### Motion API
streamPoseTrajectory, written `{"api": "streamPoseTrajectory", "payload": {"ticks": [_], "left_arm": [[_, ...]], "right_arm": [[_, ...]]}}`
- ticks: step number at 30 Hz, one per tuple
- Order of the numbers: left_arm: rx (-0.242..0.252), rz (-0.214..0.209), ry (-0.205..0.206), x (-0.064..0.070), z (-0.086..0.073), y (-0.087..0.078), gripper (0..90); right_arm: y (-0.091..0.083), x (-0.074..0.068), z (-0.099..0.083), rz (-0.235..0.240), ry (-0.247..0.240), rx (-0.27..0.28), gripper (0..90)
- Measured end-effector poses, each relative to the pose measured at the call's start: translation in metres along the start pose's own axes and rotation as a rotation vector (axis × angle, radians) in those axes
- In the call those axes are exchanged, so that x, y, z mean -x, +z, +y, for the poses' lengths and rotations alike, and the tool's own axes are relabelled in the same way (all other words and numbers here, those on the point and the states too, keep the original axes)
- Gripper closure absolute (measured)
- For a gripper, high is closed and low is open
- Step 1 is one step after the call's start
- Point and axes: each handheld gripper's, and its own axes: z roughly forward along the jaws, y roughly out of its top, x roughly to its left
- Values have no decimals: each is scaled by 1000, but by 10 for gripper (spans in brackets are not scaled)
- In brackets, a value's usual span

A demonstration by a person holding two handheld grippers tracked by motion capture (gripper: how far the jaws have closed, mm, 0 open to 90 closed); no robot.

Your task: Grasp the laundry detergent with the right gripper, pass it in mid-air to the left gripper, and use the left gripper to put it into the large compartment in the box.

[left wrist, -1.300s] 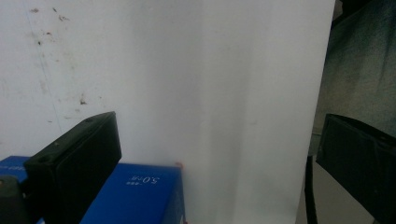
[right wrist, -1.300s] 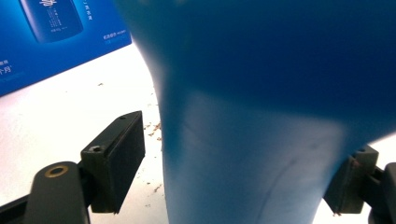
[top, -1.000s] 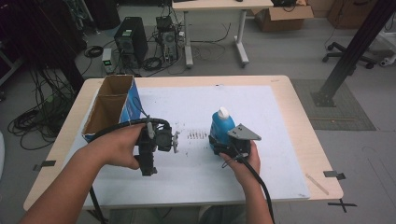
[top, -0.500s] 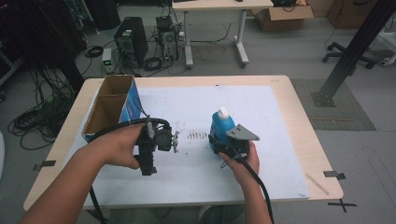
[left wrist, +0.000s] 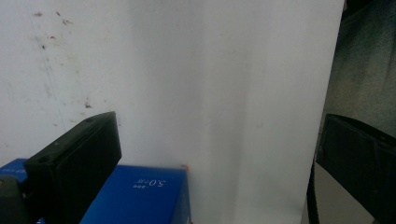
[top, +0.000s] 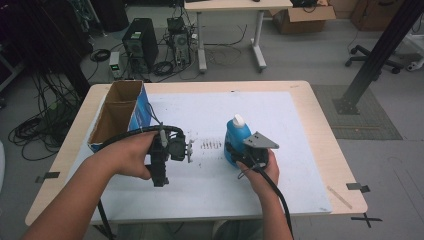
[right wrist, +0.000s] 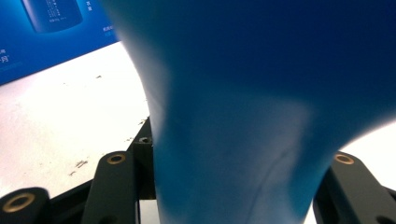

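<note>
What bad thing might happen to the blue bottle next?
The right tongs grip the blue bottle low down, so it might tip or slip if lifted quickly. The cardboard box has a narrow opening, so the bottle could bump its rim on the way in. The left tongs sit close by and might get knocked.

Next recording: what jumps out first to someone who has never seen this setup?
The blue bottle with a white cap, upright mid-table on the white mat, with the right gripper closed on it. To its left, the left gripper is open over the mat, beside an open cardboard box with blue sides.
</note>
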Motion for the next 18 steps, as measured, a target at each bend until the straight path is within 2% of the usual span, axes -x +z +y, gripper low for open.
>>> {"api": "streamPoseTrajectory", "payload": {"ticks": [4, 8, 14, 18], "left_arm": [[8, -4, -1, 0, 2, -4, 2], [15, 7, 1, -1, 6, -14, 2], [32, 18, 18, -1, 12, -28, 2], [49, 22, 16, -2, 14, -38, 2]], "right_arm": [[-3, 2, 4, 35, -9, 3, 460], [-19, 6, 23, 116, -15, 22, 459], [-39, 6, 55, 180, -109, -4, 459], [-52, 9, 71, 279, -138, 3, 458]]}}
